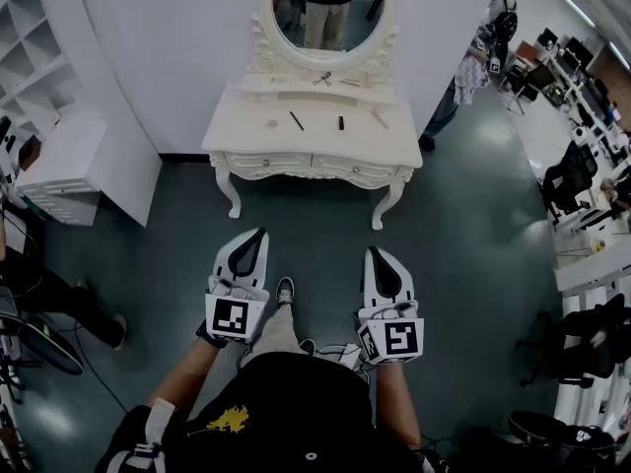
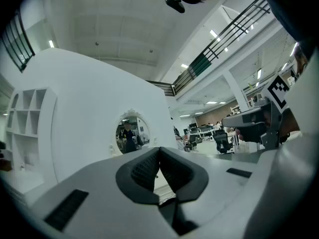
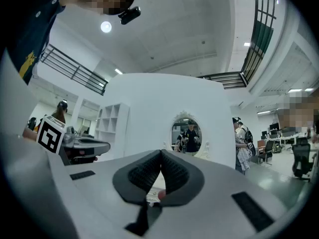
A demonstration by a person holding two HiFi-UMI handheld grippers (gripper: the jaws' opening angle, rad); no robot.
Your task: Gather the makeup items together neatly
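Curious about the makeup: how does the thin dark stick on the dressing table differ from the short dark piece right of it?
The thin dark stick is longer and slimmer than the short dark piece. The stick lies slanted; the short piece shows no slant. Both are dark, on the white dressing table.

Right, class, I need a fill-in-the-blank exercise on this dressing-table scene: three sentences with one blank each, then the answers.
1. The left tongs and the right tongs are both ____, with nothing between them.
2. The makeup items lie spread out on the white dressing ____.
3. The mirror above them is ____ in shape.
Missing words: shut; table; oval.
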